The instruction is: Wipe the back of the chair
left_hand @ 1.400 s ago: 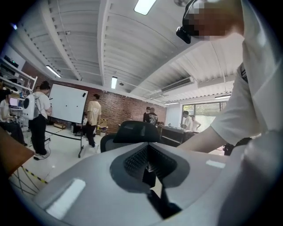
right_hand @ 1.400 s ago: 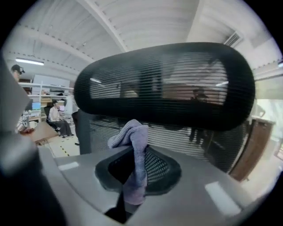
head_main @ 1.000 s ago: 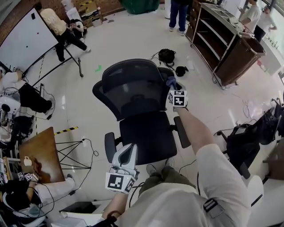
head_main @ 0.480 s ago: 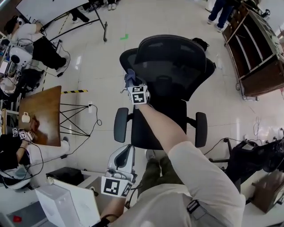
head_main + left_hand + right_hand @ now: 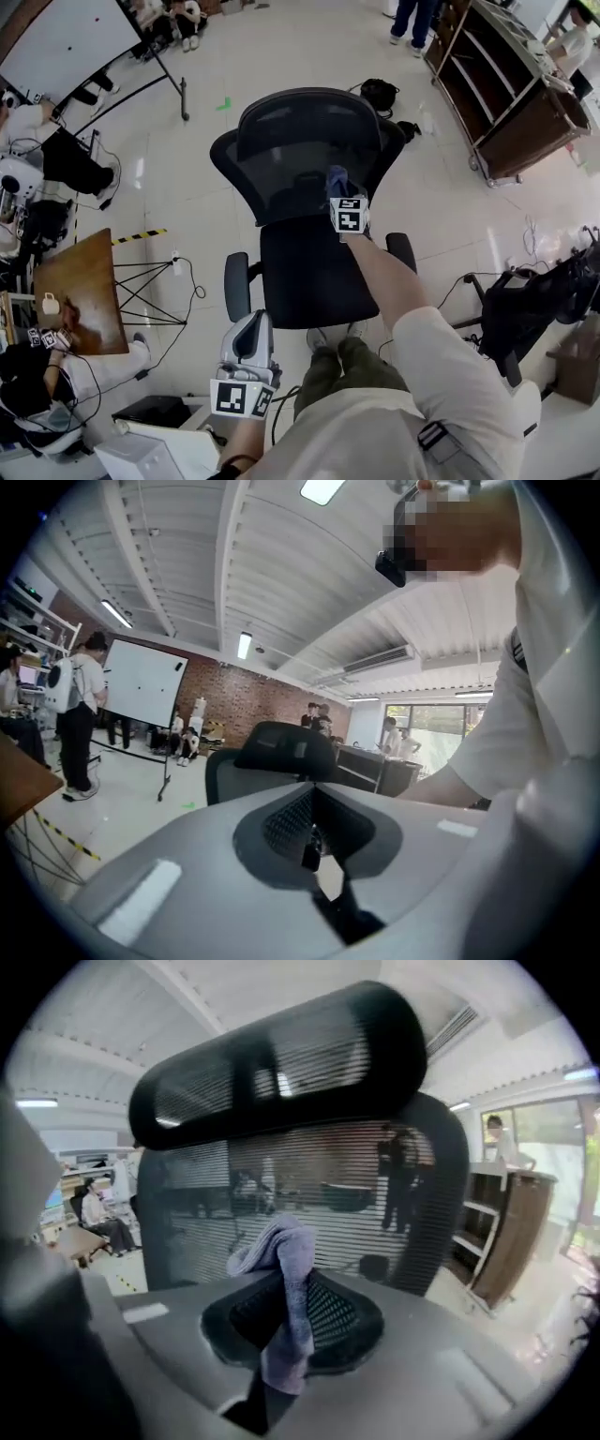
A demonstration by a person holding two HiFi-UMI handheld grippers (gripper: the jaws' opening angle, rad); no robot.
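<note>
1. Glossy white floor [image 5: 450, 216] spreads around a black office chair [image 5: 309, 277] at the centre of the head view, its seat facing the person.
2. Its mesh backrest [image 5: 300, 141] stands on the far side of the seat, with the headrest [image 5: 281, 1054] above it.
3. The right gripper [image 5: 337, 189] reaches out over the seat, its jaws clamped on a purple-blue cloth [image 5: 281, 1251].
4. The cloth is right up at the lower right part of the mesh; actual contact cannot be made out.
5. The left gripper [image 5: 250, 328] hangs near the person's body, well apart from the chair, jaws together with nothing between them.
6. A wooden table [image 5: 80, 300] sits at the left, a whiteboard [image 5: 66, 42] at the far left and a wooden cart [image 5: 506, 103] at the far right.
</note>
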